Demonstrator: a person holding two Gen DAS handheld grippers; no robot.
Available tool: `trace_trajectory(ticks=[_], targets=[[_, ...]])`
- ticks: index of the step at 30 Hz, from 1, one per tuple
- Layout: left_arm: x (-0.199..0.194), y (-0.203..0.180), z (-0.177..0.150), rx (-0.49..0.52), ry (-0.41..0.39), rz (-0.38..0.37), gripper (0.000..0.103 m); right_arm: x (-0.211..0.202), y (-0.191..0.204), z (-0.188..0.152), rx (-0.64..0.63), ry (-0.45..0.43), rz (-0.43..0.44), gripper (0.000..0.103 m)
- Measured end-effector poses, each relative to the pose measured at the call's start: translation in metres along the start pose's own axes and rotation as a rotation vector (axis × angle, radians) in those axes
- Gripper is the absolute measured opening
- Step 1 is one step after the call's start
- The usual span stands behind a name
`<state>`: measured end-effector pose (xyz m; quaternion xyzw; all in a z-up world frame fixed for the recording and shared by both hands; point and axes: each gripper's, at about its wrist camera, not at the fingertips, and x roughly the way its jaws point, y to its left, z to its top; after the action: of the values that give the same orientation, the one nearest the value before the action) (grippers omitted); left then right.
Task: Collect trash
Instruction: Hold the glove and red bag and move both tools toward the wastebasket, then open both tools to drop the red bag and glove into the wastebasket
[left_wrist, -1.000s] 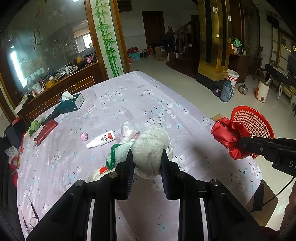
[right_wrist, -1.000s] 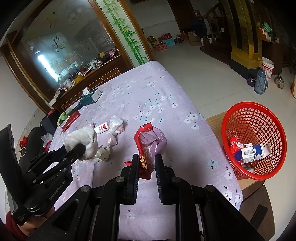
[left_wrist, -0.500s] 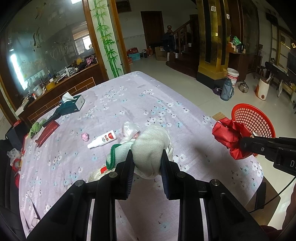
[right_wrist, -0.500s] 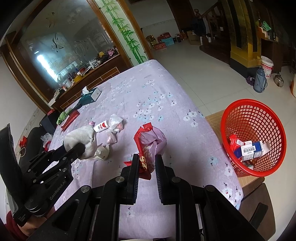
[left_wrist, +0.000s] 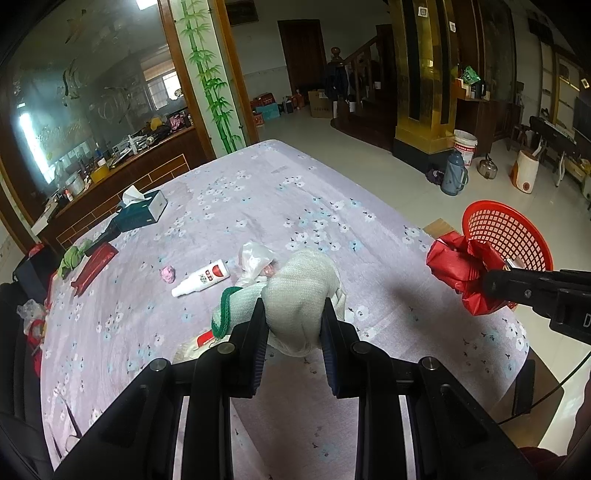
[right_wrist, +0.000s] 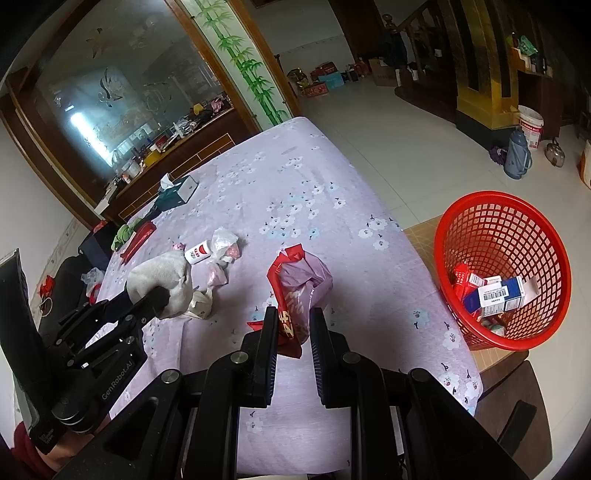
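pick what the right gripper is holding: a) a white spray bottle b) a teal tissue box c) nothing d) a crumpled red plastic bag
d: the right gripper is shut on the crumpled red plastic bag, held above the floral tablecloth near the red mesh basket.

I see soft daylight glaring off the etched glass wall (left_wrist: 85, 110). Both pictures are sharp in the middle, but they bend and go black at the corners.

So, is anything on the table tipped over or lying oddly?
Yes. The white spray bottle lies on its side on the purple tablecloth, beside a crumpled clear plastic bag. Nothing looks spilled.
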<state>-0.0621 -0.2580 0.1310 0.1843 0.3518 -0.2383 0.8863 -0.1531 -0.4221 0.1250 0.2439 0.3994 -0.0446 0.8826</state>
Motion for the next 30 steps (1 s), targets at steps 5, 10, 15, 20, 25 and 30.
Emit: trace_trajectory(ticks=[5, 10, 15, 20, 25, 30], targets=[[0.005, -0.007, 0.003, 0.000, 0.010, -0.030, 0.025, -0.002, -0.007, 0.000, 0.019, 0.000, -0.002, 0.018], [0.009, -0.018, 0.008, 0.011, 0.016, -0.125, 0.025, -0.011, -0.031, 0.004, 0.082, -0.017, -0.029, 0.018], [0.017, -0.042, 0.025, 0.024, 0.037, -0.280, 0.025, -0.032, -0.073, 0.012, 0.174, -0.062, -0.088, 0.018], [0.031, -0.078, 0.050, 0.021, 0.084, -0.452, 0.025, -0.059, -0.121, 0.024, 0.250, -0.114, -0.160, 0.018], [0.050, -0.128, 0.076, 0.058, 0.104, -0.550, 0.026, -0.075, -0.160, 0.036, 0.294, -0.139, -0.207, 0.018], [0.072, -0.176, 0.094, 0.101, 0.126, -0.607, 0.027, -0.072, -0.192, 0.045, 0.330, -0.133, -0.226, 0.020]])
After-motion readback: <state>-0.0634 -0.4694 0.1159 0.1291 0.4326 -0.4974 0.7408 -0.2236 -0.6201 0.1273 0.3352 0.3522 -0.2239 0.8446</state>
